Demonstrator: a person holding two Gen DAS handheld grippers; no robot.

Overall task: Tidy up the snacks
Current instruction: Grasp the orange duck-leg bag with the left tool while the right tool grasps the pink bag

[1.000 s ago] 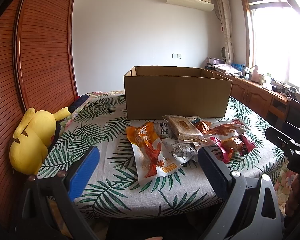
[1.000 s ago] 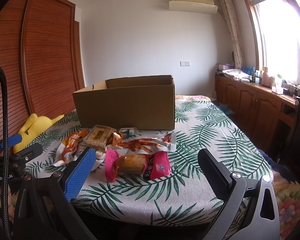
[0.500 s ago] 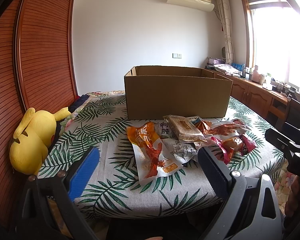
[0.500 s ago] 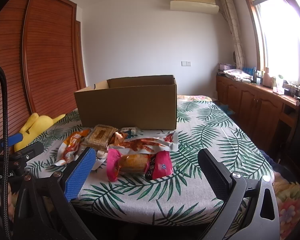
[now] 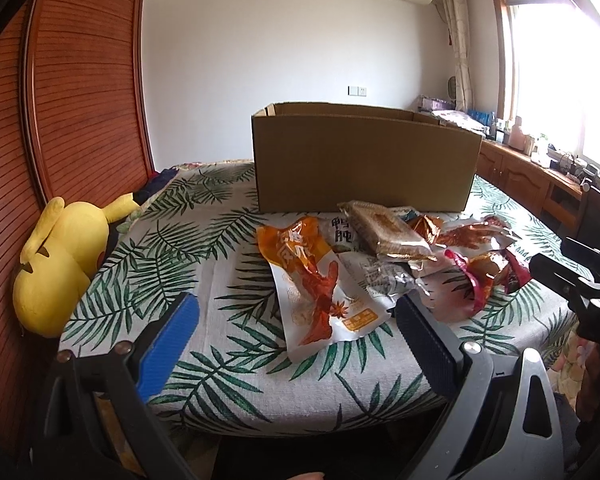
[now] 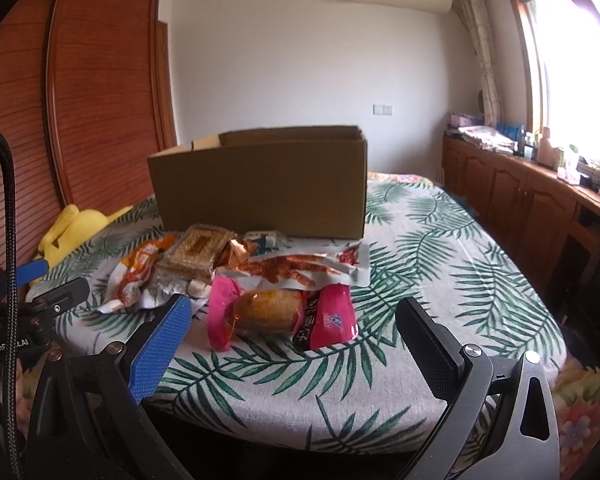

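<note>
A pile of snack packets lies on the leaf-print table in front of an open cardboard box (image 5: 364, 164) (image 6: 260, 188). Nearest the left gripper is an orange-and-white packet (image 5: 320, 280); behind it lie a brown biscuit pack (image 5: 384, 228) and a pink bread packet (image 5: 488, 272). My left gripper (image 5: 296, 324) hangs open at the table's front edge, just short of the orange packet. In the right wrist view the pink bread packet (image 6: 280, 312) lies closest, with a red-printed clear packet (image 6: 300, 268) behind it. My right gripper (image 6: 296, 324) is open, just short of the pink packet.
A yellow plush toy (image 5: 60, 260) lies at the table's left edge against a wooden sliding wardrobe (image 5: 72, 92). A wooden sideboard (image 6: 520, 188) with clutter runs under the window on the right. The other gripper (image 5: 580, 284) shows at the left view's right edge.
Both grippers have crept slightly forward toward the snack pile. Nothing on the table has moved.
</note>
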